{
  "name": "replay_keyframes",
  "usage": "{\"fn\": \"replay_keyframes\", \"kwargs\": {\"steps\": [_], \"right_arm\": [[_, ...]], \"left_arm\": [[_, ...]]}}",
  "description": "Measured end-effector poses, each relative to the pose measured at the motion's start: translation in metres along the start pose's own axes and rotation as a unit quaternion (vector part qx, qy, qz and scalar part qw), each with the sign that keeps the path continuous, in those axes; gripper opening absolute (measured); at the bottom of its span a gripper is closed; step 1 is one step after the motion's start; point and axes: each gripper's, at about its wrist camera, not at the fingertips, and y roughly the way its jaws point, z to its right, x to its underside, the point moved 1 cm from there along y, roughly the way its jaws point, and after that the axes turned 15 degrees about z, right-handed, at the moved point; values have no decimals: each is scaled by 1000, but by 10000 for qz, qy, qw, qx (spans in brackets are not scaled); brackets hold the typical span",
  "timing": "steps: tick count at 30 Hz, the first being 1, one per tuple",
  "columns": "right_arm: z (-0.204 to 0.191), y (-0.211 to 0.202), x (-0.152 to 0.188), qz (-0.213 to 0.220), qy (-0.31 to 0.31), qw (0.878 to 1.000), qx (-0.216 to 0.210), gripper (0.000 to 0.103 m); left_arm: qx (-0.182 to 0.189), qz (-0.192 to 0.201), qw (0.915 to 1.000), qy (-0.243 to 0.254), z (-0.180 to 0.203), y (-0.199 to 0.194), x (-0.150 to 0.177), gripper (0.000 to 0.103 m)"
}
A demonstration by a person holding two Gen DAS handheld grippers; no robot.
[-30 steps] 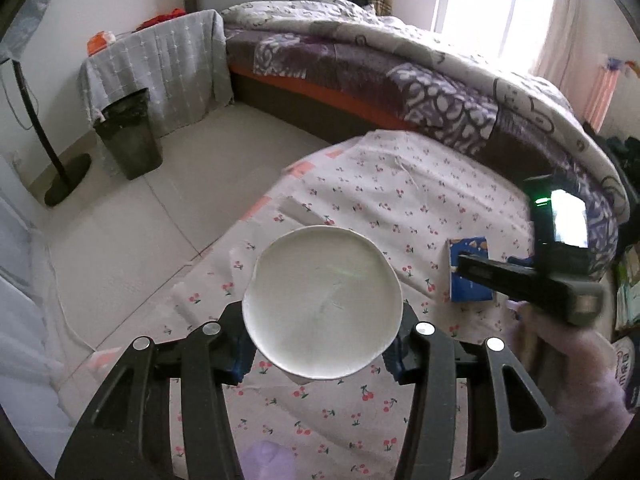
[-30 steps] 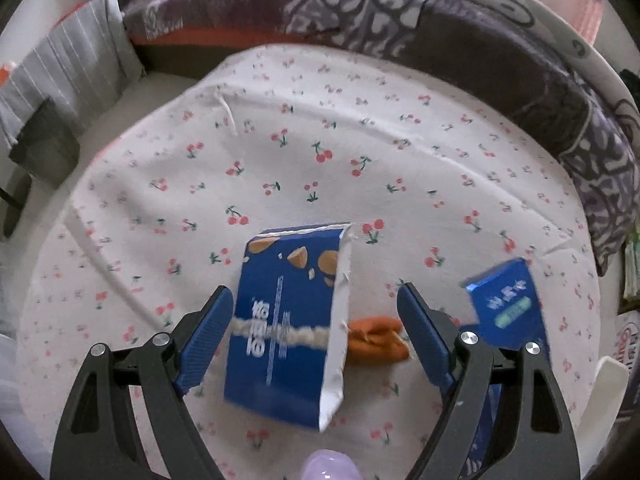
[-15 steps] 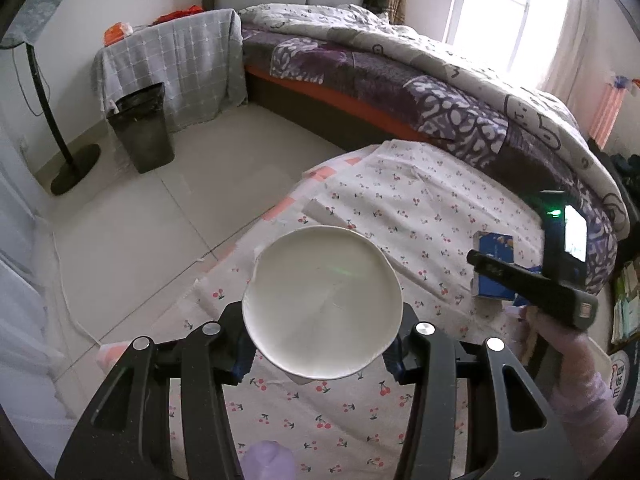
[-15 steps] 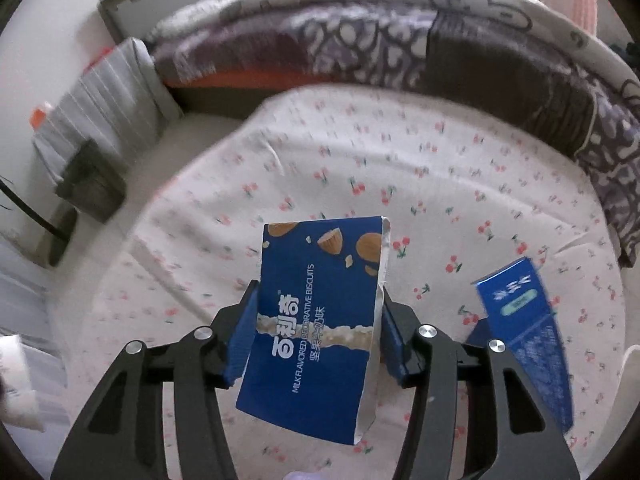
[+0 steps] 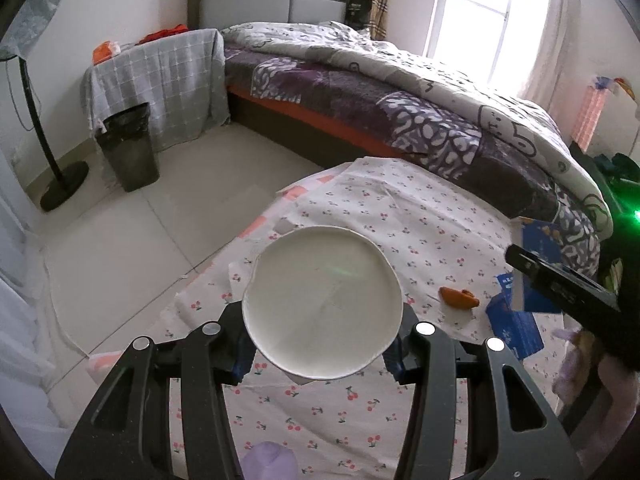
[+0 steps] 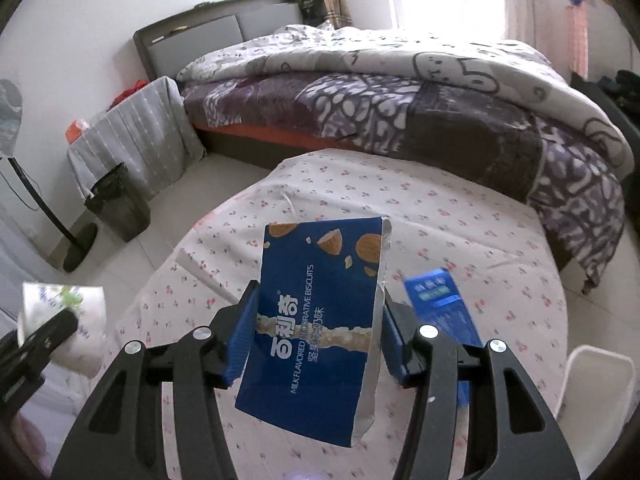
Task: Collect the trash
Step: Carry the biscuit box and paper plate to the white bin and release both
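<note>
My left gripper [image 5: 320,346] is shut on a white paper cup [image 5: 322,302], seen bottom-on, held above the cherry-print tablecloth [image 5: 420,216]. The cup also shows at the left of the right wrist view [image 6: 68,326]. My right gripper [image 6: 316,334] is shut on a blue biscuit packet [image 6: 320,312] with a torn foil edge, lifted above the table. The packet also shows in the left wrist view [image 5: 540,248]. A small blue carton [image 6: 440,304] and an orange peel [image 5: 458,298] lie on the cloth. A black trash bin [image 5: 128,148] stands on the floor at the left.
A bed with a purple and white quilt [image 5: 400,92] runs behind the table. A grey-draped stand [image 5: 160,72] is beside the bin, and a floor fan base [image 5: 64,186] is further left. A white container [image 6: 596,396] stands at the table's right edge.
My right gripper closed on the biscuit packet and lifted it off the cloth. Both grippers rose and tilted up, so more of the room and the bin shows.
</note>
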Motion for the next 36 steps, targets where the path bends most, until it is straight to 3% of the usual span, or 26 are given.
{"fn": "replay_keyframes", "kwargs": {"steps": [17,27,36], "right_arm": [[125,-76,20,307,559,9936,933,55],[192,-118,17,581,809,9800,1725,56],[243,-145,24,514,1025,9621,2474,57]], "left_arm": [[397,58,9983,425,72,-5,20,48],[801,31,9945,671,128,-3,37,48],[1418,-173,9867,777,181,4,55,48]]}}
